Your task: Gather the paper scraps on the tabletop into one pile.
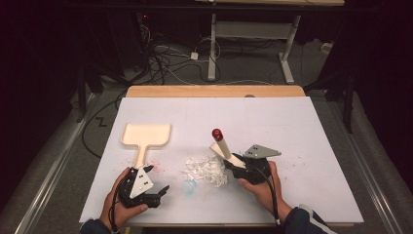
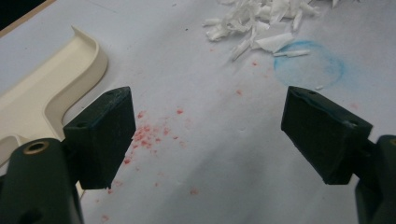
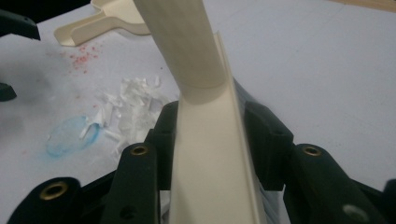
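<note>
Clamping brush (image 3: 205, 140) between right gripper (image 3: 212, 135) jaws.

The white table (image 1: 272, 122) is bright in the high view, lit from above. All around it, from 9 to 3 o'clock, the room is very dark. The picture is a bit soft and grainy. In the left gripper view, the black pads (image 2: 105, 135) look blurry up close and drop soft shadows toward 6 o'clock. In the right gripper view, the cream handle (image 3: 187, 42) is fuzzy at 12 o'clock.

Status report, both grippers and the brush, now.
Right gripper shut on brush. Left gripper open, beside dustpan handle. Paper scraps between them, nothing blocking.
</note>
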`<state>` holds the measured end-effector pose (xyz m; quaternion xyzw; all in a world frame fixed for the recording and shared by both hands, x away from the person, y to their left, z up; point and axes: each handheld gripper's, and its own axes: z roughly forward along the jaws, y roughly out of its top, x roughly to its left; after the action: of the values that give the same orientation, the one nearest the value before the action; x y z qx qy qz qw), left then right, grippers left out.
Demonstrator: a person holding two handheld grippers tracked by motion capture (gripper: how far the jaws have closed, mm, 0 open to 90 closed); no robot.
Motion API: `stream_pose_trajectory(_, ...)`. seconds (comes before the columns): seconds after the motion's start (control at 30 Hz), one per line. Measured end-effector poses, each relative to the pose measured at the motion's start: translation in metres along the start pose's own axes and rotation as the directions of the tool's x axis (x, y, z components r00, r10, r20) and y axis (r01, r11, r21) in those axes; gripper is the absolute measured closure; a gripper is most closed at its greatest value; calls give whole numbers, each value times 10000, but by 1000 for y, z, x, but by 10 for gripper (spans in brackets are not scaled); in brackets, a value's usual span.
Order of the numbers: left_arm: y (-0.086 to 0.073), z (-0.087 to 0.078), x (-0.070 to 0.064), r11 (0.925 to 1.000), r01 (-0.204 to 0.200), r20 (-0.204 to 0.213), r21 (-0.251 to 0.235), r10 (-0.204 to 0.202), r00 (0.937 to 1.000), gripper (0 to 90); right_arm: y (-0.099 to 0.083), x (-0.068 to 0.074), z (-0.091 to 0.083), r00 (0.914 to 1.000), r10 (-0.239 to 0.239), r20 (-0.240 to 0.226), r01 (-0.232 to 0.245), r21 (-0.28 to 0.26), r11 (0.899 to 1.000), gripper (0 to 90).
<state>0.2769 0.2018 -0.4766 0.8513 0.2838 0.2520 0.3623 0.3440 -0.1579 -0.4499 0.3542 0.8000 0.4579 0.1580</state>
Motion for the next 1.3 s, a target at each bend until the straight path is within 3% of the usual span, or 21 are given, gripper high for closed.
stream_pose_trajectory(0.07, 0, 0, 0, 10000, -19, -11, -13, 19, 10000, 169, 2, 0, 0, 9994, 251, -249, -255, -188, 9995, 627)
stream_pose_trajectory(0.13, 0, 0, 0, 10000, -15, -2, -8, 15, 10000, 169, 2, 3, 1, 9994, 150, -314, -160, -337, 9993, 677)
stream_pose_trajectory(0.2, 0, 0, 0, 10000, -21, -2, -12, 21, 10000, 169, 3, 3, 5, 9960, 510, -735, -540, -396, 9978, 676)
stream_pose_trajectory(0.33, 0, 0, 0, 10000, -17, -12, -43, 17, 10000, 170, 6, 9, 13, 9977, 318, -605, -350, -524, 9980, 676)
stream_pose_trajectory(0.43, 0, 0, 0, 10000, -24, -9, -26, 24, 10000, 170, 9, 13, 15, 9995, -307, -80, 301, -593, 9978, 676)
stream_pose_trajectory(0.5, -1, -1, 0, 10000, 9, 6, -4, -9, 10000, 169, 12, 14, 14, 9962, -834, 250, 850, -687, 9940, 676)
stream_pose_trajectory(0.57, -1, -1, 0, 10000, 5, -12, 12, -5, 10000, 170, 15, 12, 10, 9932, -1066, 478, 1103, -810, 9906, 676)
stream_pose_trajectory(0.73, -1, -2, 0, 10000, -6, -47, 3, 6, 10000, 170, 21, 5, -15, 9857, -1637, 397, 1669, -1002, 9809, 676)
stream_pose_trajectory(0.87, -1, -2, -1, 10000, -29, -55, 11, 29, 10000, 170, 22, 0, -43, 9785, -2058, -119, 2036, -990, 9740, 676)
stream_pose_trajectory(1.0, 0, -1, -2, 10000, -61, -83, 23, 61, 9999, 170, 18, -4, -69, 9765, -2049, -662, 1989, -871, 9761, 677)
stream_pose_trajectory(1.1, 0, -1, -2, 9999, -88, -92, 48, 89, 9999, 170, 10, -4, -86, 9684, -2238, -1103, 2181, -618, 9740, 676)
stream_pose_trajectory(1.3, 1, -1, -2, 9999, -126, -110, 69, 126, 9999, 170, -13, 1, -99, 9498, -2468, -1922, 2553, 200, 9667, 676)
